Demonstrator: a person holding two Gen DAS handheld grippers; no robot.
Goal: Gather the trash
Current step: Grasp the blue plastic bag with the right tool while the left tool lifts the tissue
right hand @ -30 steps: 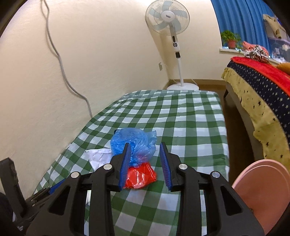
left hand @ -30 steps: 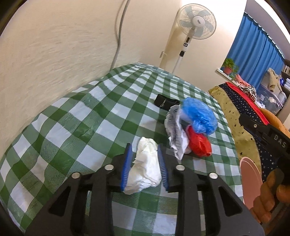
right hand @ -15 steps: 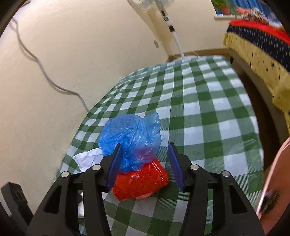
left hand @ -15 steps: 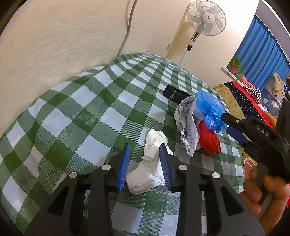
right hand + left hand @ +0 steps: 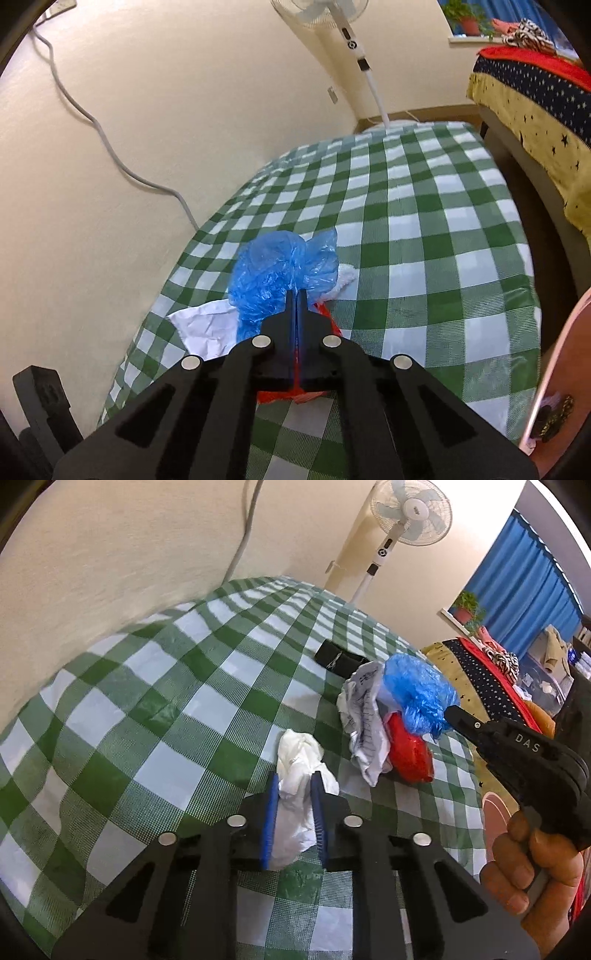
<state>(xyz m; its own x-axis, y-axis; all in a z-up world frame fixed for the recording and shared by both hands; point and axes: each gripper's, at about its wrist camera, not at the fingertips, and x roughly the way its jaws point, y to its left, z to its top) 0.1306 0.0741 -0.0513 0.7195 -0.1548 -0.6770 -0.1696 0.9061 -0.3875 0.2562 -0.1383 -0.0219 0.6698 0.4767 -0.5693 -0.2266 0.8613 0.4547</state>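
My left gripper (image 5: pixel 294 779) is shut on a crumpled white tissue (image 5: pixel 299 760) that lies on the green checked tablecloth (image 5: pixel 155 686). My right gripper (image 5: pixel 296 295) is shut on a crumpled blue plastic bag (image 5: pixel 273 273), which also shows in the left wrist view (image 5: pixel 417 690). A red plastic bag (image 5: pixel 408 749) lies under the blue one, partly hidden in the right wrist view (image 5: pixel 275 395). A crumpled printed paper (image 5: pixel 364 723) lies beside them (image 5: pixel 207 328).
A black pouch (image 5: pixel 338 659) lies farther back on the table. A pink bin (image 5: pixel 557 373) stands off the table's right edge. A wall runs along the left side, with a standing fan (image 5: pixel 402 513) behind. A bed (image 5: pixel 532 85) is to the right.
Both grippers have closed: the left on the white tissue, the right on the blue bag after moving down and forward onto it.
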